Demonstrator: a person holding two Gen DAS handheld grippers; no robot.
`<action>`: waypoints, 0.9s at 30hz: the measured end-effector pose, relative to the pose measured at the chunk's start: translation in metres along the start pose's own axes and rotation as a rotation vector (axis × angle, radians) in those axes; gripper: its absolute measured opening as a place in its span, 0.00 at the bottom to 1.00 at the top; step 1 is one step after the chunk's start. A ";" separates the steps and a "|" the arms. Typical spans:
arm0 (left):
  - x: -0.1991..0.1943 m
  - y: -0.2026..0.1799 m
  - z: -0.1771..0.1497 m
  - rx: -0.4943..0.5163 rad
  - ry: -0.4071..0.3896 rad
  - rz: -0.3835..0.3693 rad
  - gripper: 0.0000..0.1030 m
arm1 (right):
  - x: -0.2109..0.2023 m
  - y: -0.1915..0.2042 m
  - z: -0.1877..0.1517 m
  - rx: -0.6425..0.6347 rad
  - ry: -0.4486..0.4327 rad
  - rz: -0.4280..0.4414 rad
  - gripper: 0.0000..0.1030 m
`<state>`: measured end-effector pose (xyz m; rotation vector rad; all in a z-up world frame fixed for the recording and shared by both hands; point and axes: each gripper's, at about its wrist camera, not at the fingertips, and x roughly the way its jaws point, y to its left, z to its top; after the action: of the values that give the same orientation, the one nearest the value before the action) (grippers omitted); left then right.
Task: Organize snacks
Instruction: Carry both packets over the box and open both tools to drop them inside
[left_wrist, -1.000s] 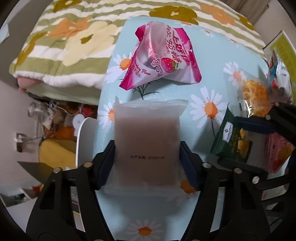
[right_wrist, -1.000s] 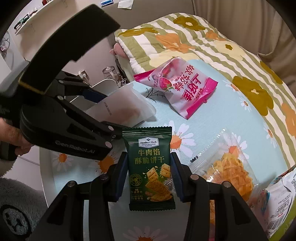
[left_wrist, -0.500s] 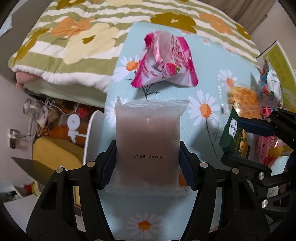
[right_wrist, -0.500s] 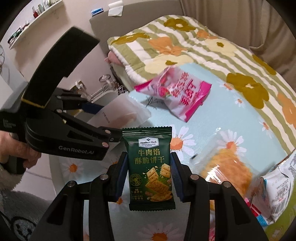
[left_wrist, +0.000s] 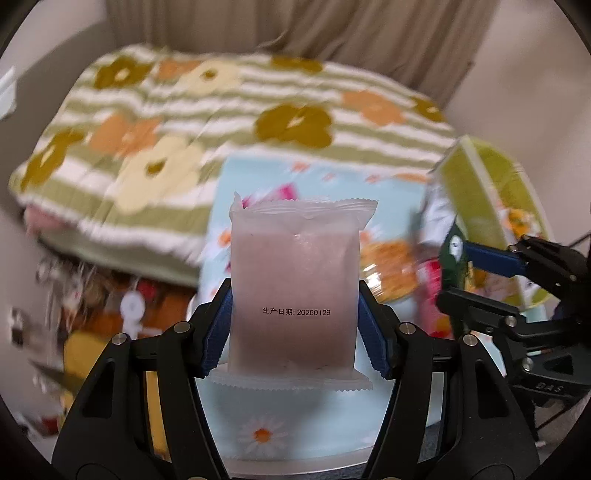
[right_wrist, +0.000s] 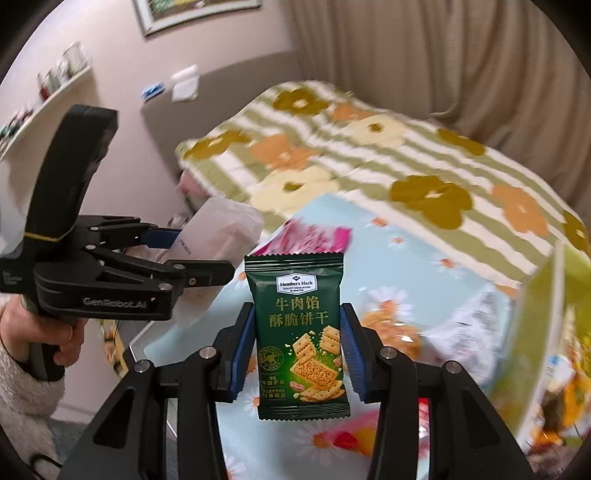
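Observation:
My left gripper (left_wrist: 295, 325) is shut on a frosted pink snack packet (left_wrist: 293, 288) and holds it upright, lifted above the daisy-print table (left_wrist: 295, 432). My right gripper (right_wrist: 297, 347) is shut on a green Member's Mark cracker packet (right_wrist: 297, 332), also lifted above the table (right_wrist: 424, 258). The left gripper (right_wrist: 207, 258) with its packet (right_wrist: 218, 229) shows at the left of the right wrist view. The right gripper (left_wrist: 476, 273) shows at the right of the left wrist view. A pink strawberry candy bag (right_wrist: 306, 236) lies on the table behind.
A green-yellow box (left_wrist: 491, 206) stands at the table's right side, with a waffle packet (left_wrist: 388, 266) and other snacks beside it. A floral striped quilt (left_wrist: 184, 122) lies on the bed behind the table. Clutter (left_wrist: 92, 295) sits on the floor at left.
Both grippers have risen and tilted up with their packets, so the views now look across the table toward the bed and curtain. The background is blurred by motion.

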<state>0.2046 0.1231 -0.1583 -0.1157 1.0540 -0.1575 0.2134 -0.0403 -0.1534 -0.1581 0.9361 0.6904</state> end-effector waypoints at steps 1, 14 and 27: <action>-0.006 -0.009 0.006 0.020 -0.017 -0.013 0.57 | -0.010 -0.004 0.002 0.019 -0.015 -0.013 0.40; -0.028 -0.173 0.064 0.176 -0.137 -0.165 0.57 | -0.145 -0.120 -0.027 0.200 -0.140 -0.161 0.40; 0.051 -0.332 0.069 0.204 0.001 -0.270 0.57 | -0.200 -0.231 -0.096 0.341 -0.104 -0.234 0.40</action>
<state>0.2649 -0.2114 -0.1114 -0.0732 1.0149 -0.5077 0.2085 -0.3548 -0.0924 0.0694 0.9041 0.3136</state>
